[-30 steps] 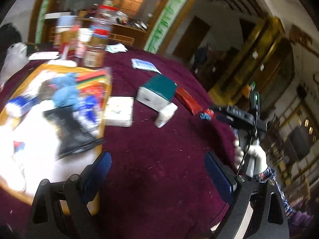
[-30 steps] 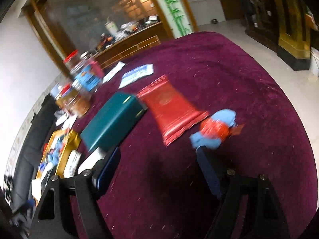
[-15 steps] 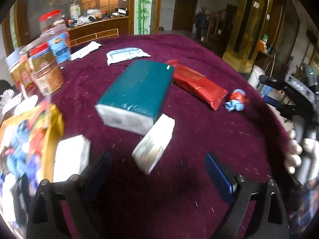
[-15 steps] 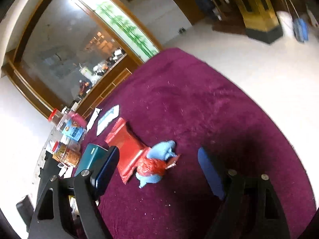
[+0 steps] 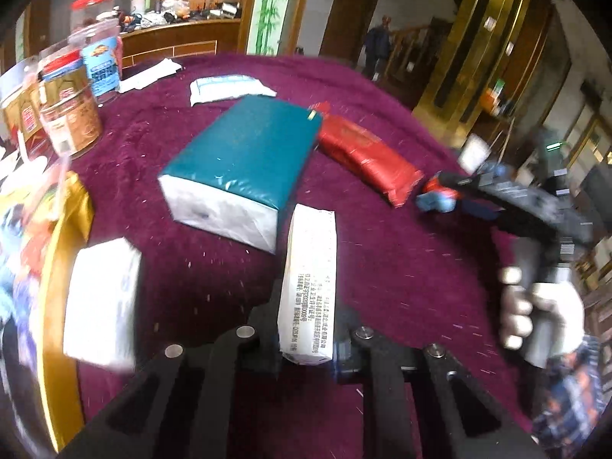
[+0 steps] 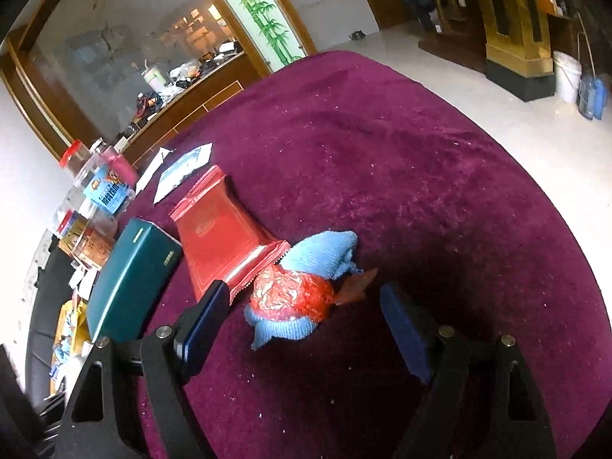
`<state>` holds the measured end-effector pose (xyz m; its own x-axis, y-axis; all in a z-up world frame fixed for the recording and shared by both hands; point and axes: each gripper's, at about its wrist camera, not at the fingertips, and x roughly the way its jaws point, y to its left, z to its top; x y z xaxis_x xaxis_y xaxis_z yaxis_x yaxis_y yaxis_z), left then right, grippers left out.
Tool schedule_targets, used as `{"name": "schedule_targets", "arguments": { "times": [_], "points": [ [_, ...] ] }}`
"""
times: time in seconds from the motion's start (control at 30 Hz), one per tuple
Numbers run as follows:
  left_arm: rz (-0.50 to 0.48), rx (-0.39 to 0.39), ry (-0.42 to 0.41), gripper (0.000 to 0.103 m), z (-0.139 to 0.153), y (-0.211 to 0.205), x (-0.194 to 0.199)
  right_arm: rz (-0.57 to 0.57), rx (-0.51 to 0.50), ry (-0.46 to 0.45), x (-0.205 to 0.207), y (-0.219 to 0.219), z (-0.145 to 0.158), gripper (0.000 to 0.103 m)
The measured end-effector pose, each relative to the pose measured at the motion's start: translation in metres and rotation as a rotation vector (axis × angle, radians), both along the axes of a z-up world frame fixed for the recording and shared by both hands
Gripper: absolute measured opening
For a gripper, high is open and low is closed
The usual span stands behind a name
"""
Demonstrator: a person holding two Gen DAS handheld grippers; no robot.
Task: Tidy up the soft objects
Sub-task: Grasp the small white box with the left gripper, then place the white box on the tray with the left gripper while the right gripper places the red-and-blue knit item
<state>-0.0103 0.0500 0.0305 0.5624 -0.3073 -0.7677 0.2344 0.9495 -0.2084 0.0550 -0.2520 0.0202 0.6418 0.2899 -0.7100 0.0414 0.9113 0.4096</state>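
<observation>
- Left wrist view: the left gripper (image 5: 306,348) is closing its jaws on the near end of a small white tissue pack (image 5: 309,287) lying on the maroon tablecloth (image 5: 382,267). It looks light and squashy, so a mid-body pinch would hold better. The small print along its side is unreadable.
- Right wrist view: the right gripper (image 6: 306,329) stands wide open and empty, straddling a blue cloth with a red crinkly wrapper (image 6: 302,287). The bundle looks limp; gather its bulk. No writing can be read.

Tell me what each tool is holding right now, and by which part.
The left tool is closing on the near end of the white tissue pack. The right tool holds nothing; its open jaws straddle the blue-and-red cloth bundle.
</observation>
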Motion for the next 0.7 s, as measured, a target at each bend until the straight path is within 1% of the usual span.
{"name": "schedule_targets", "arguments": {
  "times": [0.13, 0.17, 0.2, 0.27, 0.33, 0.4, 0.5, 0.53, 0.63, 0.7],
  "points": [
    [-0.002, -0.081, -0.046, 0.017, 0.023, 0.009, -0.036, 0.026, -0.025, -0.007, 0.002, 0.005, 0.0, 0.08],
    [0.0, -0.1, -0.059, 0.017, 0.03, 0.014, -0.048, 0.031, -0.024, -0.008, 0.001, 0.005, 0.0, 0.074],
    [0.008, -0.117, -0.07, 0.017, 0.036, 0.019, -0.059, 0.033, -0.028, -0.006, 0.001, 0.005, 0.0, 0.057],
    [0.035, -0.159, -0.089, 0.017, 0.047, 0.035, -0.083, 0.043, -0.032, 0.01, 0.001, 0.006, -0.003, 0.038],
    [0.092, -0.184, -0.114, 0.017, 0.057, 0.06, -0.112, 0.046, -0.049, -0.006, -0.002, 0.009, 0.001, 0.038],
    [0.155, -0.19, -0.139, 0.018, 0.064, 0.085, -0.135, 0.054, -0.086, -0.036, -0.007, 0.013, 0.007, 0.037],
    [0.286, -0.2, -0.161, 0.018, 0.068, 0.136, -0.172, 0.051, -0.129, -0.054, -0.014, 0.018, 0.014, 0.037],
    [0.344, -0.208, -0.157, 0.018, 0.067, 0.157, -0.184, 0.055, -0.126, -0.055, -0.019, 0.019, 0.018, 0.037],
    [0.475, -0.231, -0.133, 0.018, 0.056, 0.205, -0.205, 0.082, -0.088, -0.081, -0.039, 0.023, 0.035, 0.037],
    [0.515, -0.237, -0.121, 0.018, 0.049, 0.222, -0.215, 0.138, -0.065, -0.109, -0.059, 0.038, 0.055, 0.037]
  ]
}}
